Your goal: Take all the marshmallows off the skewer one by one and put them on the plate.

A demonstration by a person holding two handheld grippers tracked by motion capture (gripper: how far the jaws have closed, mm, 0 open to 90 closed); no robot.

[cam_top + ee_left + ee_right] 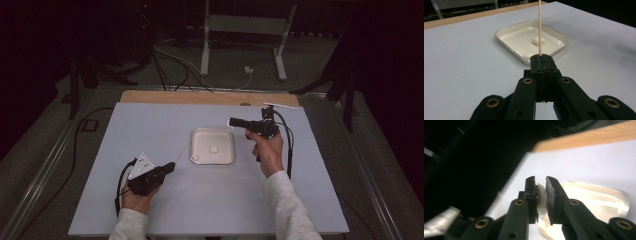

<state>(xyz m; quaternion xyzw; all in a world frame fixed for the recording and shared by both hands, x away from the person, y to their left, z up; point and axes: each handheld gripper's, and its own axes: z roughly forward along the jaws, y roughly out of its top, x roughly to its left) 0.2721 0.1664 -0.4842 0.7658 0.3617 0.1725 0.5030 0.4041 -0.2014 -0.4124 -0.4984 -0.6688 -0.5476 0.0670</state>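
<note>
**Skewer and marshmallow over the tray**

Your left gripper (541,58) was clamped tight on a thin wooden skewer (540,27) pointing right toward the square white tray (196,134) at the desk's (150,125) centre. Your right gripper (540,180), beyond the tray's far right corner, pinched a small white marshmallow (541,199) between nearly closed jaws.

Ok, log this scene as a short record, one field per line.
surface: pale sheet on a wooden table
tray: white square tray, mid-table
in tray: small white pieces, one near the middle, one by the near rim
left gripper: shut on thin wooden skewer, which points toward the tray
right gripper: at the tray's right side, clamped on a white piece
</note>
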